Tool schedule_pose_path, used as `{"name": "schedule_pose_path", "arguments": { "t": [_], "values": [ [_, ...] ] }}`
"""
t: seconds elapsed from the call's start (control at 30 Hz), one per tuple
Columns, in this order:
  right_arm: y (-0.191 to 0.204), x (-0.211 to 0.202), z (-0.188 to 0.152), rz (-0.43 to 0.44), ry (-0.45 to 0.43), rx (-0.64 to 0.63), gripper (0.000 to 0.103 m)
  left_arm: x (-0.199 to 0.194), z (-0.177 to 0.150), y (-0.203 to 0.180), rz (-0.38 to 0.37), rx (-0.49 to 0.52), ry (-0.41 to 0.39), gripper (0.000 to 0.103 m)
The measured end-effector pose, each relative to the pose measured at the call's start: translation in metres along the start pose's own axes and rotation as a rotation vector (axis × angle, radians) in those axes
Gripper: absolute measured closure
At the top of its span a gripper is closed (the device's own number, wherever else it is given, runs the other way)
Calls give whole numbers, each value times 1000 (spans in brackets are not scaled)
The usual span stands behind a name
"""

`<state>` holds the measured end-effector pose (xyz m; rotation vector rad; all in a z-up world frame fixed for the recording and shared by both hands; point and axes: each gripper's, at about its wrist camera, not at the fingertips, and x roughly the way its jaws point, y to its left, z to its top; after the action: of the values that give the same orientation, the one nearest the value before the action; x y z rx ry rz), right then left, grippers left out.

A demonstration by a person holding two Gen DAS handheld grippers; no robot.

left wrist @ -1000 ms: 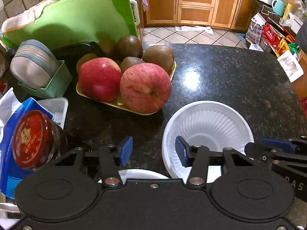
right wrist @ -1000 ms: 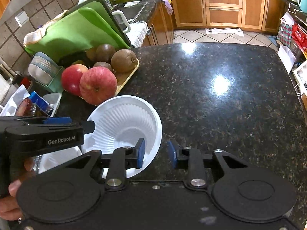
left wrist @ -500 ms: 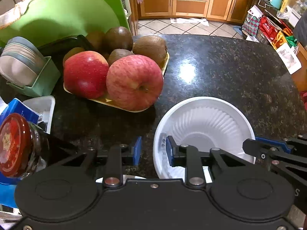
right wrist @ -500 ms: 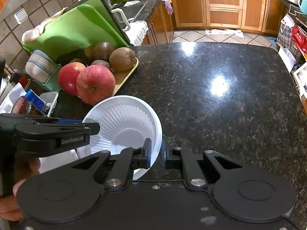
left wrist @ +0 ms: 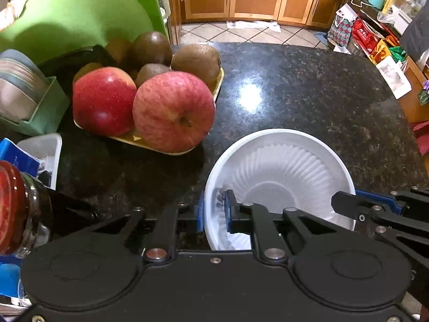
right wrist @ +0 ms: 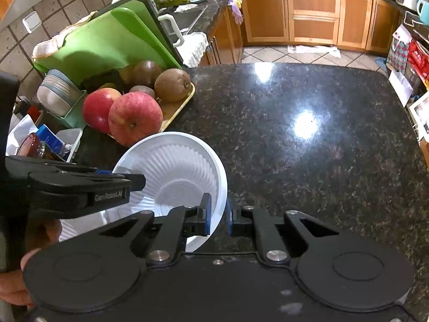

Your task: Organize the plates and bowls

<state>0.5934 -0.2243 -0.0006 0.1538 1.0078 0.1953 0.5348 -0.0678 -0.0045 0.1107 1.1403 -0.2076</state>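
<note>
Now both tongs are pinching the ribbed white plastic bowl [left wrist: 281,171]: left tongs [left wrist: 213,210], marked "GenRobot.AI", and right tongs [right wrist: 217,213], on opposite rims.

Two red apples [left wrist: 171,111] and several kiwifruit [left wrist: 195,60] fill a yellow tray [right wrist: 175,111] on a dark granite counter [right wrist: 308,139], beside a green cutting board [right wrist: 107,43] and a red-lidded jar [left wrist: 10,204].

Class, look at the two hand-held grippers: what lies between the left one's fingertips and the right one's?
The white ribbed plastic bowl lies there: the left hand-held gripper pinches one side of its rim, the right hand-held gripper the other. Both wrist views show it.
</note>
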Motion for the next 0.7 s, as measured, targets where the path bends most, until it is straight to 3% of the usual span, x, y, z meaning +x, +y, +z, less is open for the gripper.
{"name": "schedule_pose_path", "arguments": {
  "t": [0.33,0.7],
  "values": [
    [0,-45,-12,14,-55,-9,90,-33,-10,-6,-10,19,-40,84],
    [-5,-121,-53,11,-140,-27,90,-77,-39,-28,-43,49,-69,84]
  ]
}}
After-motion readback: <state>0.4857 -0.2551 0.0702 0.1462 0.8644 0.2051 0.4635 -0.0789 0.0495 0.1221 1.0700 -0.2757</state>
